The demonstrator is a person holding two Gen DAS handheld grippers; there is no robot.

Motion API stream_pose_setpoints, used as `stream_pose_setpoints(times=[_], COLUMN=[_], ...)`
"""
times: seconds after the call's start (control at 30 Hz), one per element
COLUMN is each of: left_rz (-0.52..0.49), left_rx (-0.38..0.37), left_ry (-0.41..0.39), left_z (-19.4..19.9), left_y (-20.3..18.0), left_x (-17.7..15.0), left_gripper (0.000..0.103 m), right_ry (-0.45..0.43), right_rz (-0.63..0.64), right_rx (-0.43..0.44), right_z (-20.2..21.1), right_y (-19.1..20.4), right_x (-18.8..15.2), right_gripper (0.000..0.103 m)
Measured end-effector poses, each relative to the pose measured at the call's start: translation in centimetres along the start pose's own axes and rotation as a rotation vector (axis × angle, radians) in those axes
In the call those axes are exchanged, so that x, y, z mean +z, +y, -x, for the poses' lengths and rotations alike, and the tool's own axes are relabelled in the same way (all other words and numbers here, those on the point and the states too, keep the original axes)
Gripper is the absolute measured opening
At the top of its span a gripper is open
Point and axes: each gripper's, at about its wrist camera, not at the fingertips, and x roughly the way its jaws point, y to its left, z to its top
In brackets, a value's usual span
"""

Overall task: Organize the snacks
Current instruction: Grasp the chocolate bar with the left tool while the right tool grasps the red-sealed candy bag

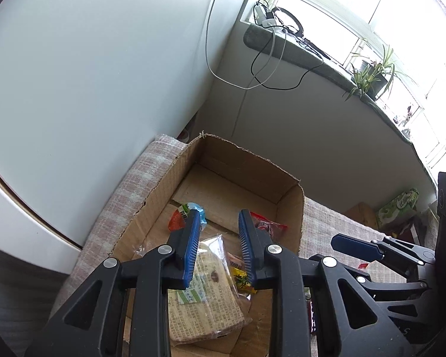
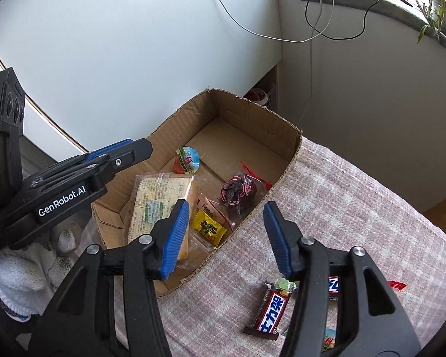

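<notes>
An open cardboard box [image 1: 294, 208] [image 2: 288, 136] holds snacks: a wrapped sandwich [image 1: 211, 294] [image 2: 154, 202], a jelly cup [image 1: 190, 211] [image 2: 188, 158], a yellow packet [image 1: 242, 281] [image 2: 208, 228] and a bag of dark red fruit [image 1: 267, 226] [image 2: 238, 193]. My left gripper [image 1: 218, 247] is open and empty just above the sandwich inside the box; it also shows in the right wrist view [image 2: 128, 154]. My right gripper [image 2: 227, 238] is open and empty over the box's near right wall. Snickers bars [image 2: 272, 308] lie on the cloth below it.
The box stands on a checked cloth [image 2: 356, 208] next to a white rounded appliance [image 1: 74, 74]. A windowsill [image 1: 327, 59] with cables and a potted plant [image 1: 371, 74] runs behind. More small packets [image 2: 397, 285] lie on the cloth at right.
</notes>
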Motion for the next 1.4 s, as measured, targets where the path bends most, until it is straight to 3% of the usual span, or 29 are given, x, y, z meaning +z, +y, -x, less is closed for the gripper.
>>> stream_pose_setpoints(times=[0.27,0.33,0.4,0.43,0.73,1.0,1.4], left_rz=[-0.075,-0.09,-0.102,-0.111,-0.227,-0.197,-0.056], left_rx=[-0.066,-0.082,-0.11,-0.123,-0.192,-0.168,-0.096], left_ry=[0.021,0.049,0.077,0.091,0.235,0.334,0.401], left_z=[1.8,2.0,2.1,2.1,0.2,-3.0,-7.2], left_y=[-3.0,-3.9,-4.9,-5.5,-12.2,-13.7,-12.5], left_x=[-2.4,-3.2,-4.2,-4.7,-9.5,-12.0,-12.6], left_gripper=[0.025,0.027,0.041,0.043,0.043,0.043,0.043], right_ry=[-0.043,-0.049,-0.056,-0.057,-0.029,0.042,0.13], right_rz=[-0.085,-0.112,-0.133,-0.144,-0.257,-0.273,-0.275], right_rx=[-0.046,-0.073,-0.109,-0.127,-0.235,-0.272,-0.263], right_z=[3.9,4.8,5.8,6.1,7.8,5.9,1.0], right_y=[-5.1,-6.9,-8.6,-9.6,-15.9,-17.8,-18.1], right_x=[-2.5,-3.5,-4.6,-5.1,-9.7,-12.1,-11.6], right_gripper=[0.057,0.061,0.063,0.063,0.069,0.069,0.069])
